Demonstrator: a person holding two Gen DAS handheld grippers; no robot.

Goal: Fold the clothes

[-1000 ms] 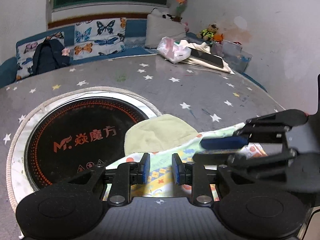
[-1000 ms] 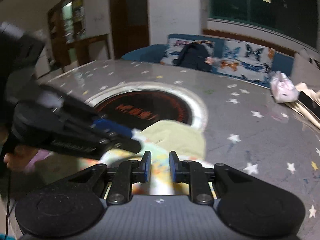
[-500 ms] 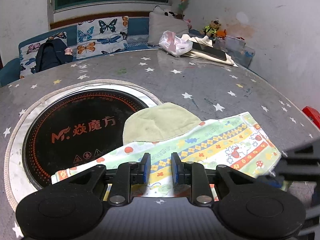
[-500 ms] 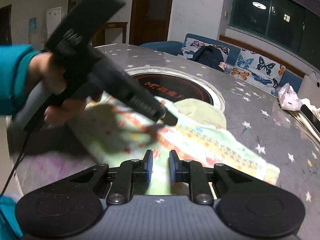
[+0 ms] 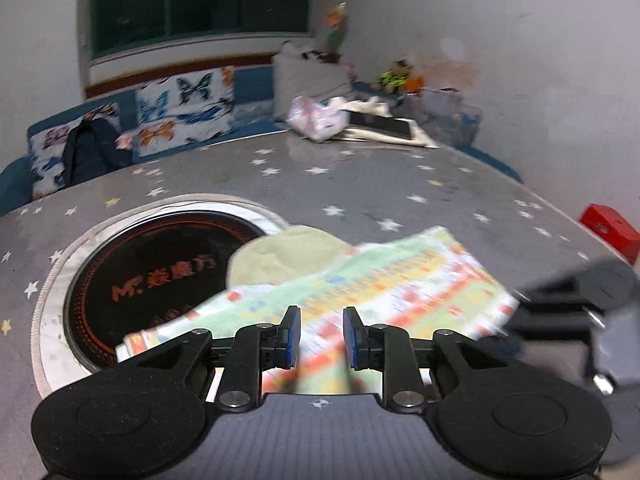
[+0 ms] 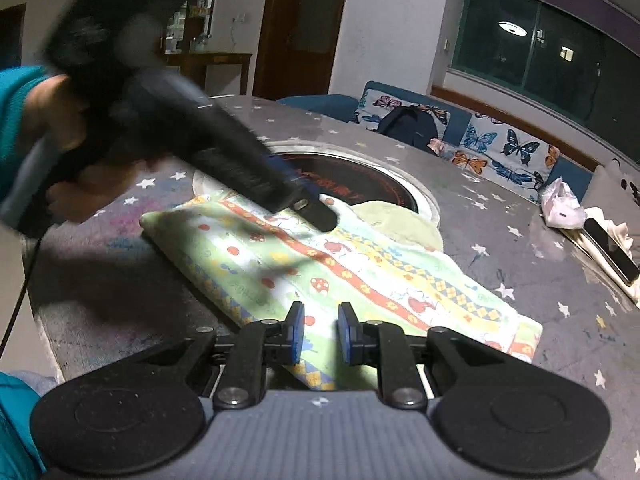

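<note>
Cloth (image 6: 340, 276) lies flat on the table (image 6: 520, 208), partly over the hob; we hover the left gripper (image 5: 320, 338) and right gripper (image 6: 320, 330), both slightly open, empty; next, pinch an edge to fold

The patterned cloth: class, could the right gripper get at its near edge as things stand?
Probably yes. The patterned cloth lies flat just ahead of the right gripper, and nothing sits between them; the left gripper hovers over the far side.

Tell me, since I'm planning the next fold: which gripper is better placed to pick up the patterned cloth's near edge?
Right. The right gripper hangs just over the near edge of the patterned cloth, jaws slightly apart. The left gripper reaches over the cloth's far side by the cooktop.
</note>
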